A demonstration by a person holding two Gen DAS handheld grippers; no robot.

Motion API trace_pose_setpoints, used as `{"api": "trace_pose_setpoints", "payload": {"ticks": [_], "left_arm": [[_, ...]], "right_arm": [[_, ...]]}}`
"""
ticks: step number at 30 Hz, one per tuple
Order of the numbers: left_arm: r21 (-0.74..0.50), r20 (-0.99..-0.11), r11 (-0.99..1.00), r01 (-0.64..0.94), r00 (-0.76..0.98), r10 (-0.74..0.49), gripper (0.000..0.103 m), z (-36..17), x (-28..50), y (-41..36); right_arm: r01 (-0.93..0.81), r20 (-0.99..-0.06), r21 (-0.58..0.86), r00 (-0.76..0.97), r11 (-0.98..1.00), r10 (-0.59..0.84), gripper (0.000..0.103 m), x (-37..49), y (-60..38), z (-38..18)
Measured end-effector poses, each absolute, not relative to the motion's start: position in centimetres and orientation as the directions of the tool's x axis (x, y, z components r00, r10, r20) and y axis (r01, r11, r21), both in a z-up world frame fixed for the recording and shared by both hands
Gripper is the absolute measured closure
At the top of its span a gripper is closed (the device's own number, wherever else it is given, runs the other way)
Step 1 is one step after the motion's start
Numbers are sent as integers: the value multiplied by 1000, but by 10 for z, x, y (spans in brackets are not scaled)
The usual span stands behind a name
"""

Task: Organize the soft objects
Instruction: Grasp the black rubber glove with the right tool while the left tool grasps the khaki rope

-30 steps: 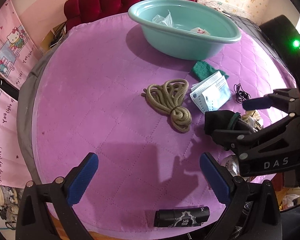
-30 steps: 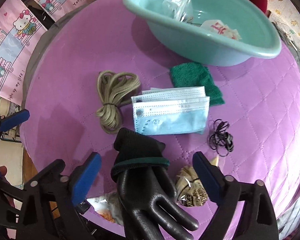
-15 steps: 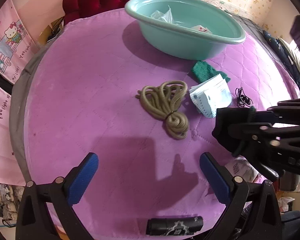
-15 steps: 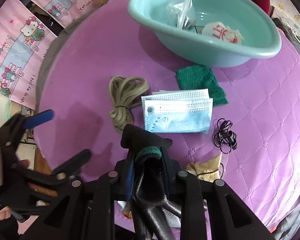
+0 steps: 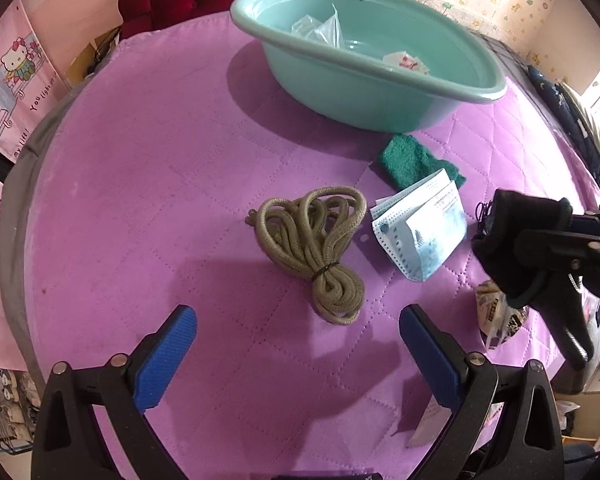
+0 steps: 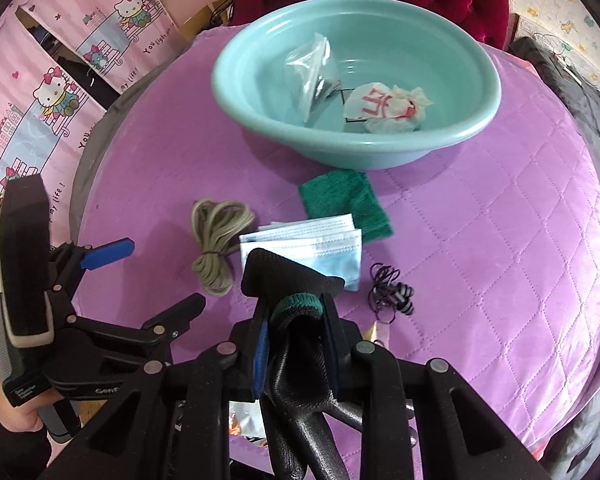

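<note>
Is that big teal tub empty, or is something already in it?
Not empty. The teal tub holds a clear plastic bag and a crumpled white wrapper with red print; much of its floor is bare.

Black glove (image 6: pixel 300 364): rubber-coated, dark green band at the cuff, clamped at the wrist between blue pads, cuff up, fingers hanging down, clear of the cloth
Olive cord (image 5: pixel 320 248): coiled hank bound near one end by a dark tie, flat on the purple quilted cloth
Face masks (image 5: pixel 420 228): pale blue, pleated, small fanned stack just beside the cord, overlapping the green cloth
Green cloth (image 6: pixel 344 204): folded, fuzzy, close to the basin
Teal basin (image 6: pixel 236 92): oval plastic, upright, holding a clear plastic bag (image 6: pixel 312 68) and a crumpled white wrapper with red print (image 6: pixel 384 108)
Black hair ties (image 6: pixel 388 292): loose tangle right of the masks
</note>
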State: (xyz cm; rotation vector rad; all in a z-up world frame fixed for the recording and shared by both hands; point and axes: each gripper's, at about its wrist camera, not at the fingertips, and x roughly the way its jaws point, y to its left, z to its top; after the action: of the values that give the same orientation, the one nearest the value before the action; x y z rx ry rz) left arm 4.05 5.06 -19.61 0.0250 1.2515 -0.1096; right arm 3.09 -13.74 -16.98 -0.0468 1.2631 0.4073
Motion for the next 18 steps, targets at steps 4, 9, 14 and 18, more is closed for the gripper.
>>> {"api": "trace_pose_setpoints", "payload": {"ticks": [4, 9, 14, 18], "left_arm": [[-58, -953, 994, 92, 291, -83, 0, -204, 48, 46], [-92, -953, 993, 75, 283, -110, 32, -209, 58, 44], [-125, -955, 989, 76, 260, -141, 81, -212, 59, 39], [-140, -951, 988, 63, 270, -152, 84, -206, 56, 39]], "right_arm": [[-314, -931, 187, 246, 931, 270, 79, 36, -139, -173], [-308, -934, 177, 248, 935, 259, 79, 40, -148, -173], [-306, -936, 167, 250, 937, 248, 79, 42, -156, -172], [-306, -936, 165, 251, 938, 247, 79, 43, -162, -170]]}}
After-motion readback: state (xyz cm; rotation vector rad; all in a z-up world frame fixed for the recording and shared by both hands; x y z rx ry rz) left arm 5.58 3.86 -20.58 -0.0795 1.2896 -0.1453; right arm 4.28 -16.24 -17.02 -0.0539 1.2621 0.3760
